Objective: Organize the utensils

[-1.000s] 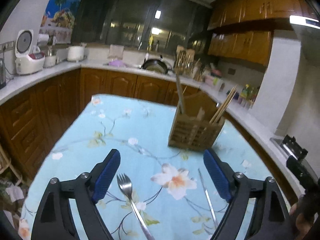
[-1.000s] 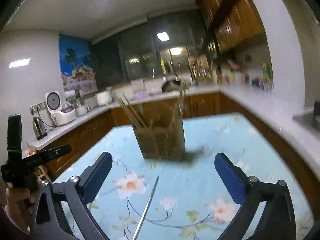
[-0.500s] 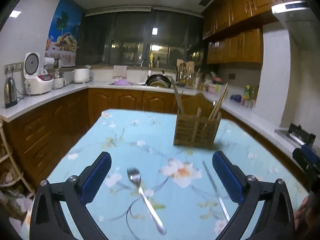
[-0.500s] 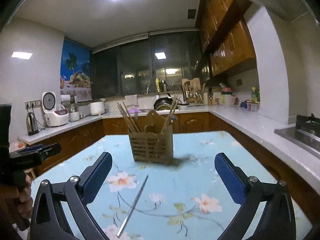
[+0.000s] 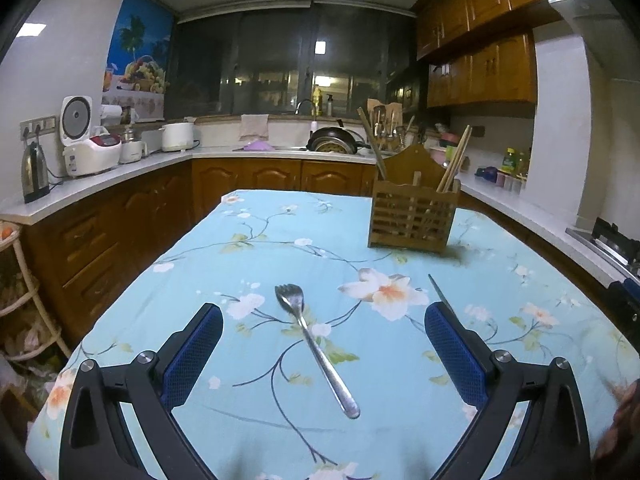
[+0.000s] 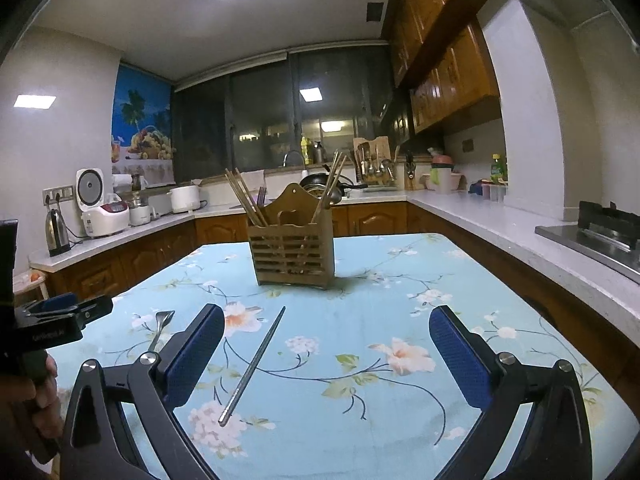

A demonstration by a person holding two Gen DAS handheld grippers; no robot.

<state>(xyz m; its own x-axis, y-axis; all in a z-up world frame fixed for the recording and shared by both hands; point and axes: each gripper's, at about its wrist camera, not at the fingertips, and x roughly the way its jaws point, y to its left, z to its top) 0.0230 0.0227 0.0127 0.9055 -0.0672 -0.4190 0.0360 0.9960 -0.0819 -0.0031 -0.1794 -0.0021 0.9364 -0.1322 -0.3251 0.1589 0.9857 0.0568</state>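
Left wrist: one fork [image 5: 311, 338], one holder [image 5: 412, 216].

Both grippers, left [image 5: 323, 350] and right [image 6: 326, 350], have black frames, silver screws and blue textured pads [image 5: 192, 354].

We're in a home kitchen: wood cabinets [image 5: 480, 68] above the counter [image 5: 120, 172], rice cooker [image 5: 86, 140] on it, sink tap [image 5: 304, 105] behind.
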